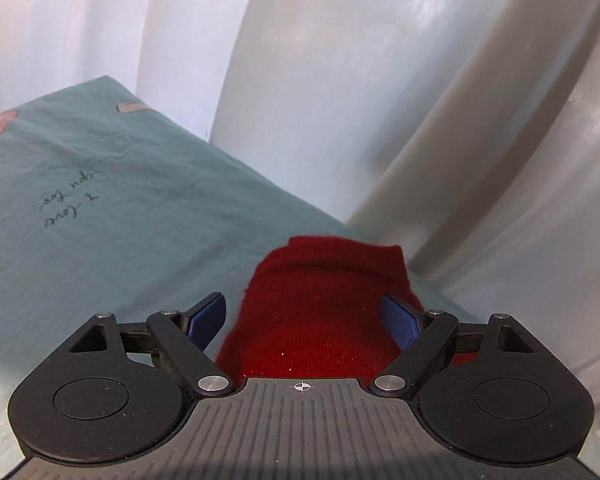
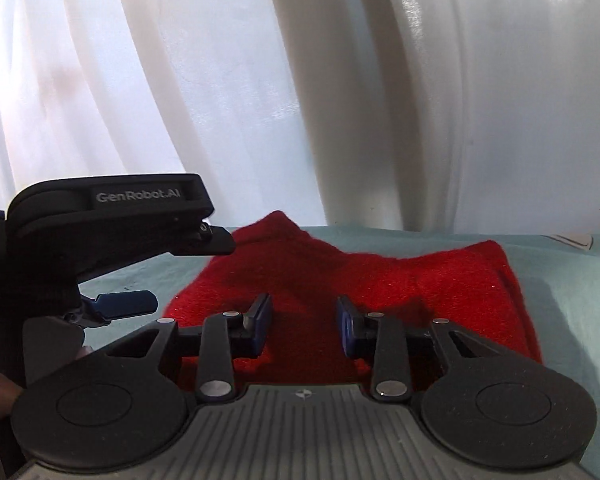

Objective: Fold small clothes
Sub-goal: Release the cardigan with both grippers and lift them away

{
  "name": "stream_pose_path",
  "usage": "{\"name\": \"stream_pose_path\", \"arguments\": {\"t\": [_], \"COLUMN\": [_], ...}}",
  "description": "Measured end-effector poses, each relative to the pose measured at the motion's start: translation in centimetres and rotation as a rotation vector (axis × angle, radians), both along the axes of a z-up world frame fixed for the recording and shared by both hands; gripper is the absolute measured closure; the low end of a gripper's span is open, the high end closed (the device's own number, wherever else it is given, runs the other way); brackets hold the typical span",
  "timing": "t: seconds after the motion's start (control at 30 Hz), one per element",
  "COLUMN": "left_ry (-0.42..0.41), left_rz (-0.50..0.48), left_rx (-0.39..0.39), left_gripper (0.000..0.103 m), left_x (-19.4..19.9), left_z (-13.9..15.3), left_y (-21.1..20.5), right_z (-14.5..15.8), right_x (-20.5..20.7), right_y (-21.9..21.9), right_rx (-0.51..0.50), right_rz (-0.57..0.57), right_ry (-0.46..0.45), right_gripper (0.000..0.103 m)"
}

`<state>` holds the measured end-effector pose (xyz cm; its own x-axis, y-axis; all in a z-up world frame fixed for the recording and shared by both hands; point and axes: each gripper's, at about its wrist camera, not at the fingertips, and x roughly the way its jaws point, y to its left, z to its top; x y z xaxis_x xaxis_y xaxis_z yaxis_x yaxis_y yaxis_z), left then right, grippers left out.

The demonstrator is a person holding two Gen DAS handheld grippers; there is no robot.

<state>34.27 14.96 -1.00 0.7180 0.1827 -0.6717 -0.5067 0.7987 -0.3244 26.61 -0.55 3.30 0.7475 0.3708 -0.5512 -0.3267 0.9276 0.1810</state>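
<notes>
Red knit garment point(image 2: 364, 280) lay flat on teal sheet point(image 1: 100, 200), long axis left-right in right view.
Left gripper point(image 1: 308, 316) jaws wide, empty; right gripper point(image 2: 303, 320) half open, empty; white curtain point(image 2: 340, 100) behind.

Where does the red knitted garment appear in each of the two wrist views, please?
Left wrist: the red garment sits low centre, between the open fingers.
Right wrist: it spreads across the lower middle, under the open fingers.
Shared landmark: the teal sheet beneath it, white curtain behind.

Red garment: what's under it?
The red garment lies on a teal sheet, visible all around it. Anything beneath the cloth itself is covered.
</notes>
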Motion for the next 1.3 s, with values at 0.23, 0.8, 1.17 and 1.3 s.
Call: {"name": "stream_pose_path", "arguments": {"t": [0.23,0.8,1.17,1.3], "left_ry": [0.054,0.036,-0.136,-0.143], "left_rz": [-0.042,-0.023,0.066,0.134], "left_rx": [0.026,-0.186,-0.374,-0.305], "left_gripper": [0.010,0.004,0.001,0.001], "left_x": [1.7,1.4,-7.7,-9.6], "left_z": [-2.4,-4.3,-3.4,-3.4], "left_y": [-0.4,2.5,4.9,4.2], "right_z": [-1.1,-2.1,-0.6,0.7], "right_x": [0.4,0.2,-3.7,-6.5], "right_y": [-3.0,-1.9,0.1,2.0], "right_rx": [0.019,-0.019,-0.098,-0.020], "right_rz": [-0.075,-0.095,-0.088,-0.081], "right_ry": [-0.027,-0.062,-0.134,-0.177], "right_gripper": [0.078,0.078,0.056,0.035]}}
